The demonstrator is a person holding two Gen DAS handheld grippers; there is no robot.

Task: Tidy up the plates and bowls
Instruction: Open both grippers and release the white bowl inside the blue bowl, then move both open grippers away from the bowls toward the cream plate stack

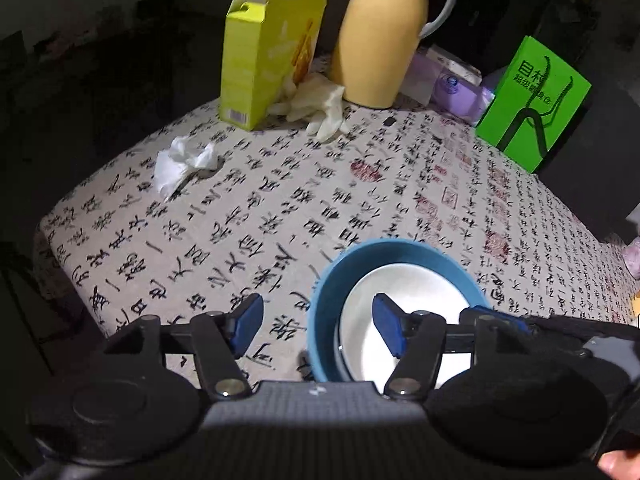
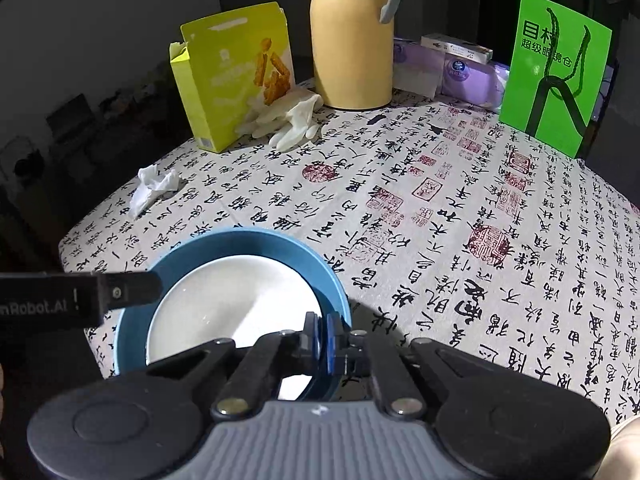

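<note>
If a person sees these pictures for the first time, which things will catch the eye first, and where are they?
Nearest the cameras, a blue bowl holds a white plate; the right tongs are shut on its rim, and the left tongs stand open astride its other side. At the far edge of the calligraphy tablecloth stand a tall yellow thermos, an opened yellow box and a bright green card.

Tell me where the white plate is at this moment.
The white plate lies inside the blue bowl at the near edge of the table, low in both wrist views, far from the yellow jug.
</note>
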